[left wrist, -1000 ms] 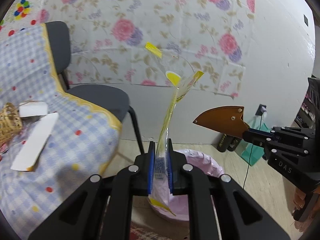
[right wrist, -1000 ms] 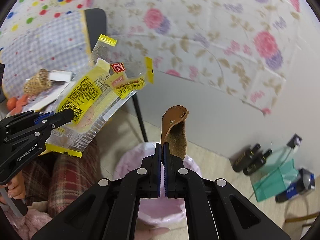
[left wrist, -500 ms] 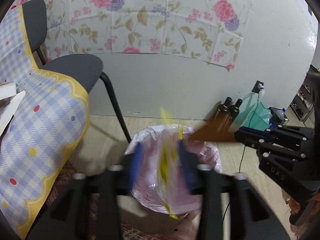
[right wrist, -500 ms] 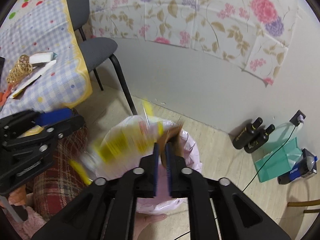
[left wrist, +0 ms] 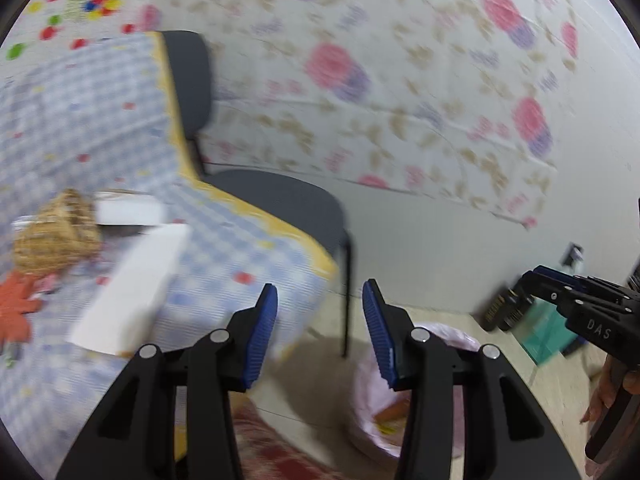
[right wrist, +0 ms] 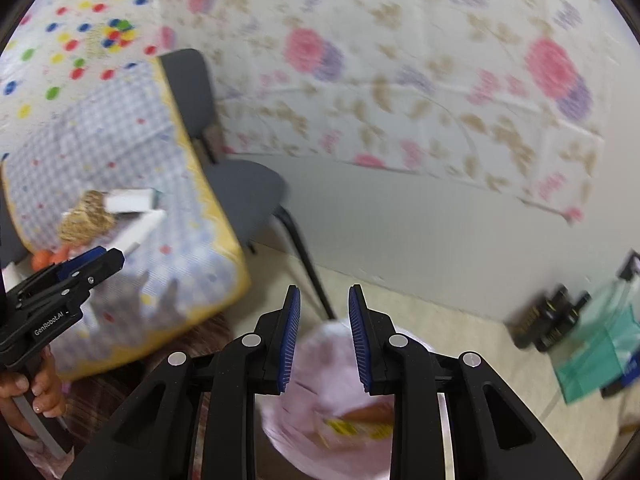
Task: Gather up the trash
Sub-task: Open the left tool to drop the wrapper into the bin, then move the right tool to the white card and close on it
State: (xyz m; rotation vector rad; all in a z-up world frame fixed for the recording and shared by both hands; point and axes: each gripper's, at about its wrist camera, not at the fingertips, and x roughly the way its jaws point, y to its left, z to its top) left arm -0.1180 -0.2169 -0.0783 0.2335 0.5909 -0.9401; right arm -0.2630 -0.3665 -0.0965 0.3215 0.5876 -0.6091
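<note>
Both views are motion-blurred. My left gripper [left wrist: 320, 300] is open and empty, above the table's edge and the floor. My right gripper [right wrist: 322, 300] is open and empty above the pink-lined trash bin [right wrist: 328, 364]. The yellow wrapper [right wrist: 356, 428] and the brown piece [right wrist: 370, 412] lie inside the bin. The bin [left wrist: 376, 400] shows low in the left wrist view too, behind my right finger. On the checked tablecloth [left wrist: 224, 240] lie a white box [left wrist: 132, 296], a woven basket [left wrist: 56, 236] and an orange leaf shape [left wrist: 14, 304].
A dark chair [left wrist: 280, 196] stands between the table and the floral-papered wall [left wrist: 400, 100]. Dark bottles [right wrist: 548, 320] and a green bag [right wrist: 604, 352] sit on the floor by the wall at right. The left gripper also shows in the right wrist view [right wrist: 108, 258].
Both grippers have opened and dropped the yellow wrapper and the brown piece into the bin. Both have then swung up and left, toward the table.
</note>
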